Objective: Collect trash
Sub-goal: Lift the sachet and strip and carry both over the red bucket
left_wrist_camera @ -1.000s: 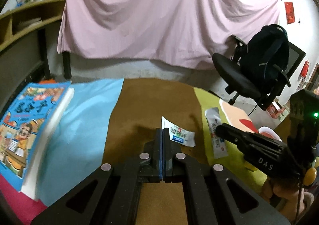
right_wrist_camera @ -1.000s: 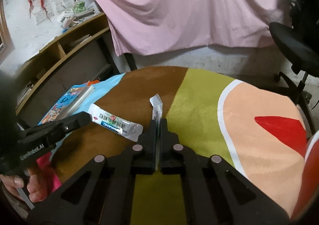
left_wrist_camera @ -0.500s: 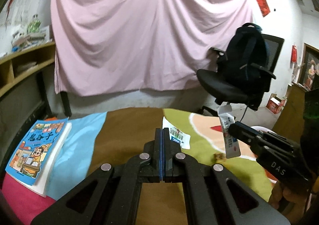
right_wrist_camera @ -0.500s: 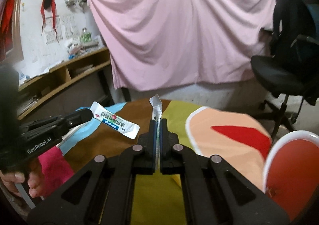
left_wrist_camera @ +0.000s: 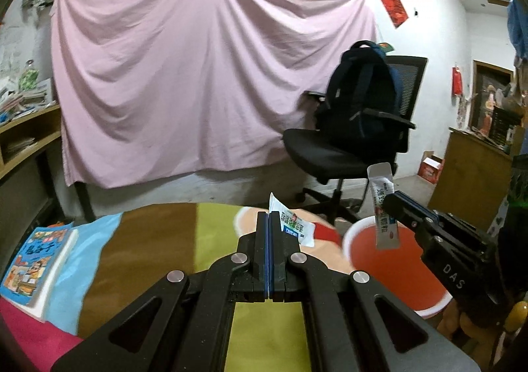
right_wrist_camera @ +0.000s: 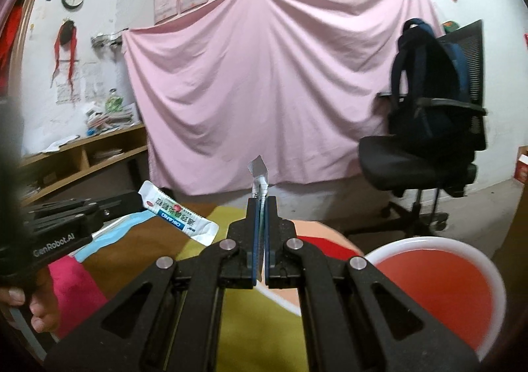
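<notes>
The two sachets are both off the mat and in the air near the red bowl (right_wrist_camera: 439, 289), which I take as the place for the trash. The first sachet (left_wrist_camera: 293, 226) is pinched at one end by the left gripper (left_wrist_camera: 269, 223), whose jaws are pressed together on it, and it sticks out to the bowl's side, not yet above the bowl. The second sachet (left_wrist_camera: 382, 207) hangs from the right gripper (left_wrist_camera: 394, 203), also clamped on the packet, and in the left wrist view its lower end hangs in front of the red inside of the bowl. To do this step well, I think each packet must be brought fully over the red inside of the bowl, not only over its white rim, before the jaws are let open, because such a light foil packet can flutter to the side. It seems wise to lower the tips close to the bowl and to release one after the other, so the grippers do not meet. The book (left_wrist_camera: 36, 260) lies far from the bowl on the blue part of the mat (left_wrist_camera: 142, 250) and is not in the way
</notes>
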### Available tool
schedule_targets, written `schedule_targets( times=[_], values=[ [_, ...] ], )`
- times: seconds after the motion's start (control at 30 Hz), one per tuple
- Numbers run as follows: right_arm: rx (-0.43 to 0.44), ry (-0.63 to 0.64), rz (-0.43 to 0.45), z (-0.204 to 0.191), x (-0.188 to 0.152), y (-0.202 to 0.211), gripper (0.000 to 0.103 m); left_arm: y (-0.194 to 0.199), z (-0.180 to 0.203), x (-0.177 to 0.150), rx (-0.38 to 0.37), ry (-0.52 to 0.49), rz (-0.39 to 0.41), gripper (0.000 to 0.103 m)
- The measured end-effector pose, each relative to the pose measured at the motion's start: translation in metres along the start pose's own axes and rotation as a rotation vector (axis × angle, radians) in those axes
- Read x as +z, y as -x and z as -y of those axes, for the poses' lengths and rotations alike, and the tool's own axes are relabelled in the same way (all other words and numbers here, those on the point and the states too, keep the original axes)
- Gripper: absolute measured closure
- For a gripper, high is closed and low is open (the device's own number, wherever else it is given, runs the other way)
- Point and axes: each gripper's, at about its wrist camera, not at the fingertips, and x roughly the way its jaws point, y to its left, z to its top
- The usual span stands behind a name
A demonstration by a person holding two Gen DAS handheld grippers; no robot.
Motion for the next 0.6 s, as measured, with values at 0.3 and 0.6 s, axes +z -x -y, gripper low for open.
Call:
schedule_targets(
  times=[0.3, 0.6],
  values=[
    [-0.099, -0.046, 0.035, 0.054, -0.004, 0.033, 0.072, -0.016, 0.062, 0.006, -0.067, -0.046, 0.002, 0.103],
    [-0.192, -0.084, 0.008, 0.098, -0.021, 0.052, 0.072, -0.044, 0.115, 0.003, -0.143, -0.051, -0.028, 0.103]
  ],
)
